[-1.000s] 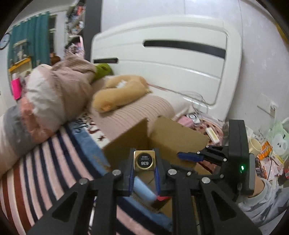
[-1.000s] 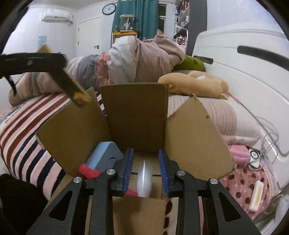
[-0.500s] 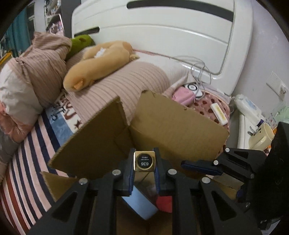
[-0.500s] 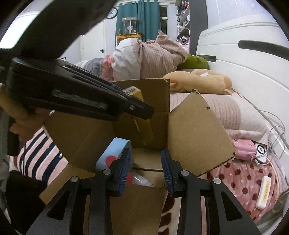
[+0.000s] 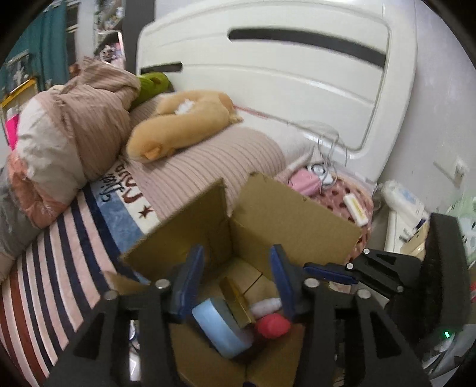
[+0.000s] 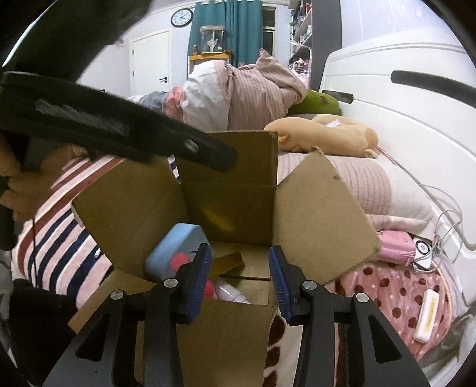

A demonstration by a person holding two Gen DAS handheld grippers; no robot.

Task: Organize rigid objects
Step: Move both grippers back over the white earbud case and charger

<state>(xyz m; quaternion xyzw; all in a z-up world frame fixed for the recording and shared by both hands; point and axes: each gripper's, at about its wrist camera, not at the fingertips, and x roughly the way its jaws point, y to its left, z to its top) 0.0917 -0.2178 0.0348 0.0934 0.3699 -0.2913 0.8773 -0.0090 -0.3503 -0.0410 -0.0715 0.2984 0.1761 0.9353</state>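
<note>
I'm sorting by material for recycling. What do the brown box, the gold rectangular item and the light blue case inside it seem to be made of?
The brown open-flapped box looks like matte corrugated cardboard, with raw edges and fold creases. The gold rectangular box has a glossy, reflective sheen, perhaps foil-coated card or metal; that is unclear. The light blue rounded case looks like smooth, satin moulded plastic, judging by its even colour and soft corners.

Left wrist view: close above the open cardboard box [image 5: 291, 214], angled down into it, facing the white headboard [image 5: 267, 77]. Right wrist view: nearer the box's [image 6: 226, 166] front edge, lower, facing along the bed toward the wall clock [image 6: 182, 17]. Shared: box interior, plush toy [image 5: 178, 122] [image 6: 321, 134], headboard.
</note>
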